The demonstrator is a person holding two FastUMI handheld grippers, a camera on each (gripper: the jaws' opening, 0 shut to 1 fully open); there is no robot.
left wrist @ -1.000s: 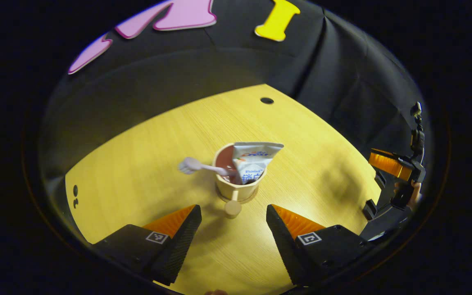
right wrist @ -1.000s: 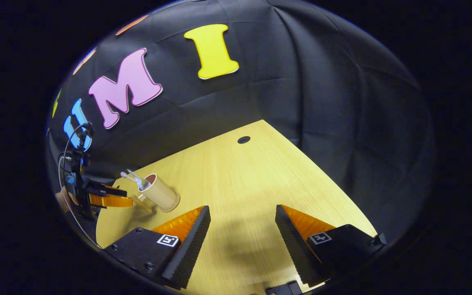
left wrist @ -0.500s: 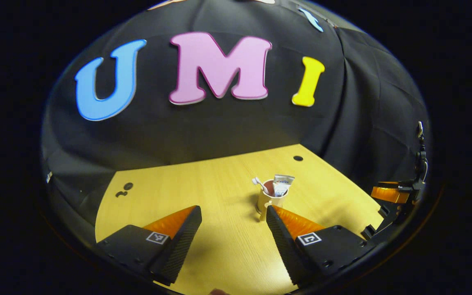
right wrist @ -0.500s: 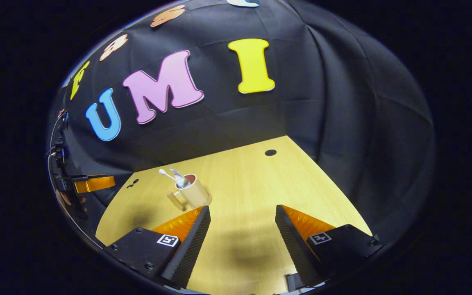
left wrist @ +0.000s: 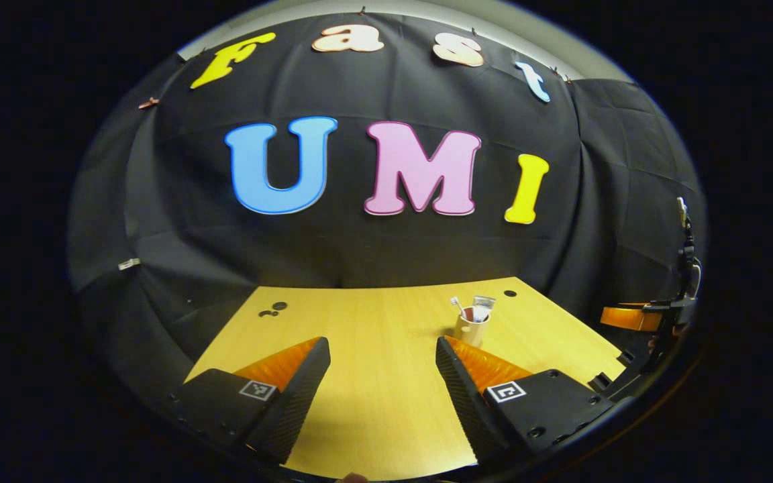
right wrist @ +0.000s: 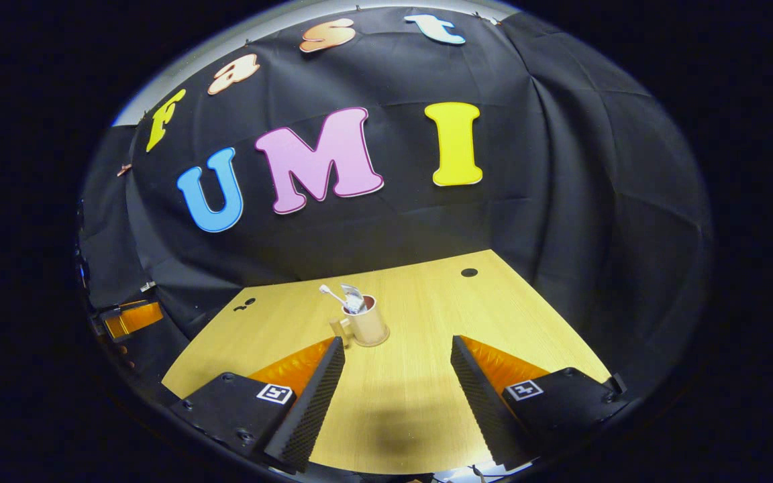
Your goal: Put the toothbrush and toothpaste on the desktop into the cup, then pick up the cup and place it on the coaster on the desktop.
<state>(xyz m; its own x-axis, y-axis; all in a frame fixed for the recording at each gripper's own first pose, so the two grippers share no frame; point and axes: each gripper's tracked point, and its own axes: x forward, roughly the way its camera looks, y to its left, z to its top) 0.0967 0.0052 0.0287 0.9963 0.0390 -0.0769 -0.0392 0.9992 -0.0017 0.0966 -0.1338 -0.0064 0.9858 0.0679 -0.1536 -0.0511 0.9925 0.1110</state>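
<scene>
The left gripper [left wrist: 382, 376] hangs above the near desktop [left wrist: 373, 402], jaws spread wide with nothing between them, well apart from the cup [left wrist: 471, 327]. The right gripper [right wrist: 396, 376] is likewise wide open and empty, the cup [right wrist: 365, 325] standing beyond its fingers. The toothbrush [right wrist: 330, 294] and toothpaste [right wrist: 353, 298] lean out of the cup's mouth, so the loading looks done. The cup seems to sit on the coaster [right wrist: 368, 342], so the task is likely complete

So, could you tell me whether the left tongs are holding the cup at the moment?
No, the left tongs stand open over bare desktop, with the cup standing apart beyond them.
</scene>
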